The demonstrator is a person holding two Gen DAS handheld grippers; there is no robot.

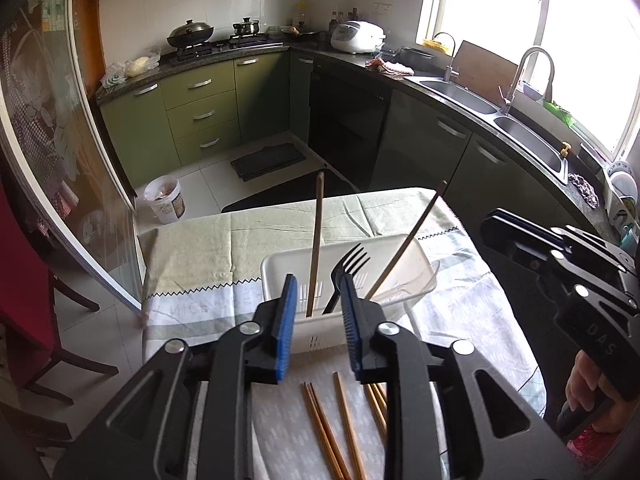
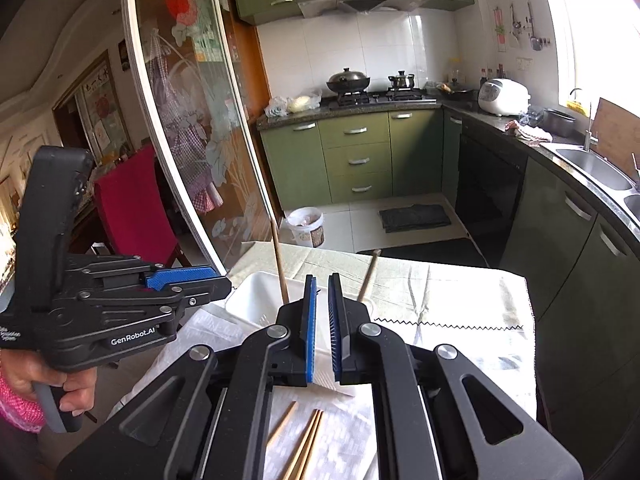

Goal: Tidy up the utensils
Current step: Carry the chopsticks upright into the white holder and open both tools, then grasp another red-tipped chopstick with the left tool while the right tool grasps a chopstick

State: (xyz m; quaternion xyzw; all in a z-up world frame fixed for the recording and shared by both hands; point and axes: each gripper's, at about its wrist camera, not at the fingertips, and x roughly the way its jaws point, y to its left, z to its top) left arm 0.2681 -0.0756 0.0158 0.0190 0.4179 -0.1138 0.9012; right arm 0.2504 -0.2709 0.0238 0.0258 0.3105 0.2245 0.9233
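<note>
The worktop [image 1: 224, 248] fills the near part of the kitchen, draped in a pale green cloth with a printed white cloth over the near end. Green cabinets [image 1: 200, 112] run round behind it, with a steel sink [image 1: 460, 94] under the bright window.

On the worktop stands a white plastic bin [image 1: 320, 330], slotted along its near wall. Two long wooden sticks rise out of it: one wooden handle [image 1: 316, 248] stands nearly upright at the left, the other stick [image 1: 408, 240] leans off to the right. A black fork [image 1: 346, 274] stands between them, tines up.

The left tool [image 1: 318, 320] hangs just on the near side of the bin, its blue pads parted, with nothing pressed between them; the fork and the upright handle show through the gap but lie beyond it, inside the bin. The right tool [image 2: 322, 320] sits beside it, its pads drawn almost together with only a narrow slit left and nothing held. A hand [image 2: 60, 392] grips the left tool's handle, seen from the right wrist view.

Closer to me, loose wooden chopsticks [image 1: 332, 432] lie flat on the white cloth, below the tools, several side by side and pointing roughly toward the bin. They are apart from it, not touching.
</note>
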